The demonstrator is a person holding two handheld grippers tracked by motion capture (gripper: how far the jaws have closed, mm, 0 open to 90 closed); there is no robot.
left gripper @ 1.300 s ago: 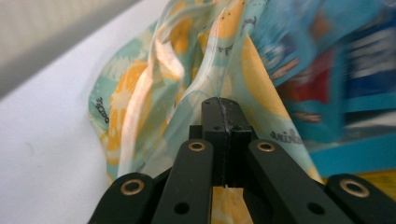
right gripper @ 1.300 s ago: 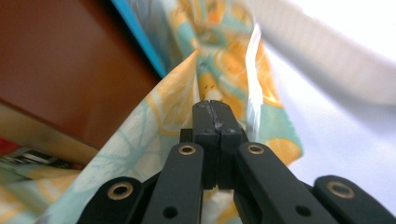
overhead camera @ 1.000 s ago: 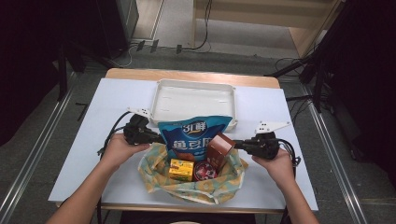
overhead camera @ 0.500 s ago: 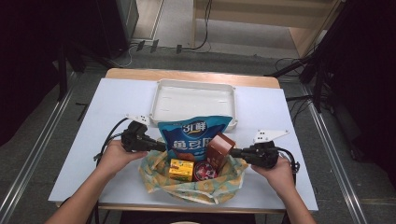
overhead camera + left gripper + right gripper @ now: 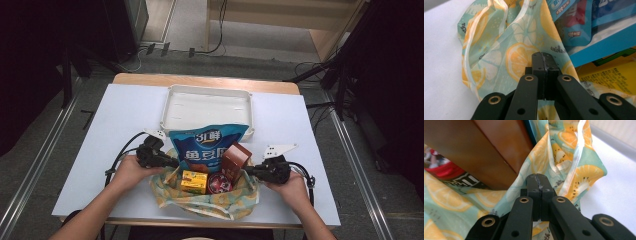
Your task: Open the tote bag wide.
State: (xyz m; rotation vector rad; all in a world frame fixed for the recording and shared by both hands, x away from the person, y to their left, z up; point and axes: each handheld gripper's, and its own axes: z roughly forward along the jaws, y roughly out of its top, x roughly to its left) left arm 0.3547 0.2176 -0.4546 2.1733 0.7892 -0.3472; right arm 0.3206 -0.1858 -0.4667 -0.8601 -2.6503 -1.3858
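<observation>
Near the table's front edge, the left hand-held gripper (image 5: pixel 167 162) and right hand-held gripper (image 5: pixel 248 171) each pinch an opposite side of the lemon-print cloth bag (image 5: pixel 210 200), seemingly spreading it around the blue snack pouch (image 5: pixel 207 147) and brown box (image 5: pixel 236 157).

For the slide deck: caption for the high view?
Both grippers, left and right, shut at opposite sides of a lemon-print bag of snacks, white tray behind.

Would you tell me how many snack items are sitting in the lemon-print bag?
4 visible: a blue pouch upright at the back, a brown box to its right, a yellow box in front, a round red pack beside it. The bag may hide more.
</observation>
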